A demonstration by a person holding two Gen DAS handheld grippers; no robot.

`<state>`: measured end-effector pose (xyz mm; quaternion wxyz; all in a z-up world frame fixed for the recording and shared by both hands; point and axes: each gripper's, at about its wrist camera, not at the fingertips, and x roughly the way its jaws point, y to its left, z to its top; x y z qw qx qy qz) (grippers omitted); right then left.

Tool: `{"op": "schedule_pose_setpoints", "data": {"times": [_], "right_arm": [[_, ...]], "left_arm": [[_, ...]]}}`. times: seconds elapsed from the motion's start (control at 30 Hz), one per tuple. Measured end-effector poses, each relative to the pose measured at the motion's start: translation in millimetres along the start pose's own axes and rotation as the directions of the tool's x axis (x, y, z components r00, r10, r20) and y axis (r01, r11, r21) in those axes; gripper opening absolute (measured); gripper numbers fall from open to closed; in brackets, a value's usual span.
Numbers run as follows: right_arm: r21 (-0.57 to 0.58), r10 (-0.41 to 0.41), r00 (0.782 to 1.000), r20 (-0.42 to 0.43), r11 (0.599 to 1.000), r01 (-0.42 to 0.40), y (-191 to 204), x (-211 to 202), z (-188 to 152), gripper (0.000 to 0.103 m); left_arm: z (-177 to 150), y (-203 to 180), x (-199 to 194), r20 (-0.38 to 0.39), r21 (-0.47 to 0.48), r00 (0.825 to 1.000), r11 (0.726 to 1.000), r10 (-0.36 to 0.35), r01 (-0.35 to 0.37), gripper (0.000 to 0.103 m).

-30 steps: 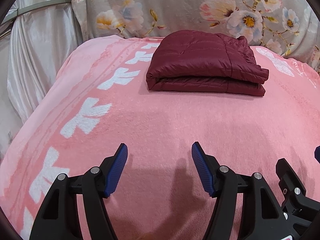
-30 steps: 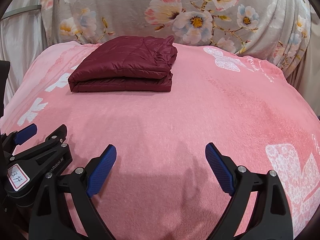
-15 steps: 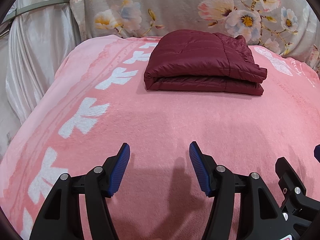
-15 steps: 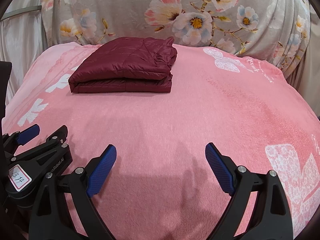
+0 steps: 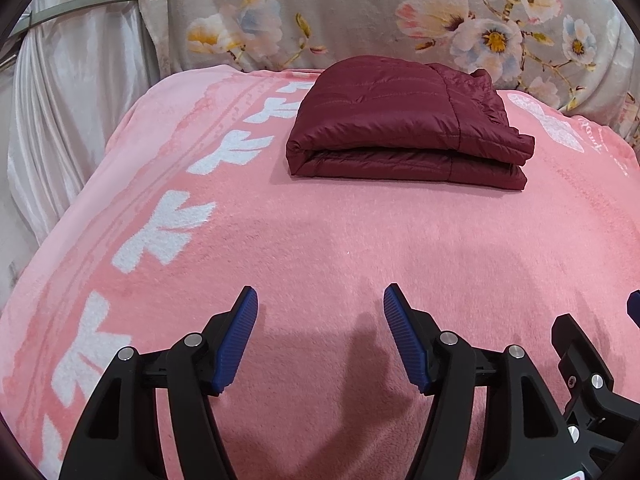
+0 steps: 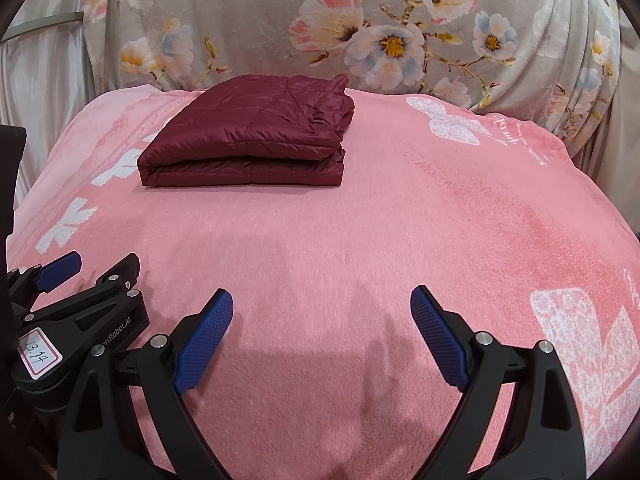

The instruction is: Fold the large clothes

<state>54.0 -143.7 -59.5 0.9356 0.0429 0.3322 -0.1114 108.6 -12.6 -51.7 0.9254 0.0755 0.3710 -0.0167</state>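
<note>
Fingers [image 5: 404, 340] of both grippers gape, empty, well short of the folded jacket [image 5: 404, 128].

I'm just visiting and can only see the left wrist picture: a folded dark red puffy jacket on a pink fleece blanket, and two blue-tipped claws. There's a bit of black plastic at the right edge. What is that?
Observer: That is the right gripper. Its own camera shows its blue-padded jaws standing wide open over the pink fleece blanket, with nothing between them.
Operator: Does that camera show anything about my claws?
Observer: Yes, the left gripper carries a white paper label on its side, handwritten 13.14.
Operator: And the blanket?
Observer: Near its right edge there is a big white lacy print, out of your picture.
</note>
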Motion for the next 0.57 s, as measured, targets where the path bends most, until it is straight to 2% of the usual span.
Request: {"op": "schedule_pose_setpoints", "data": {"times": [0.57], "right_arm": [[-0.002,-0.005,1.0,0.002,1.0,0.005,2.7,-1.2,1.0,0.088]], "left_arm": [[0.9,0.0,1.3,0.0,0.0,1.0,1.0,0.02,-0.02,0.062]]}}
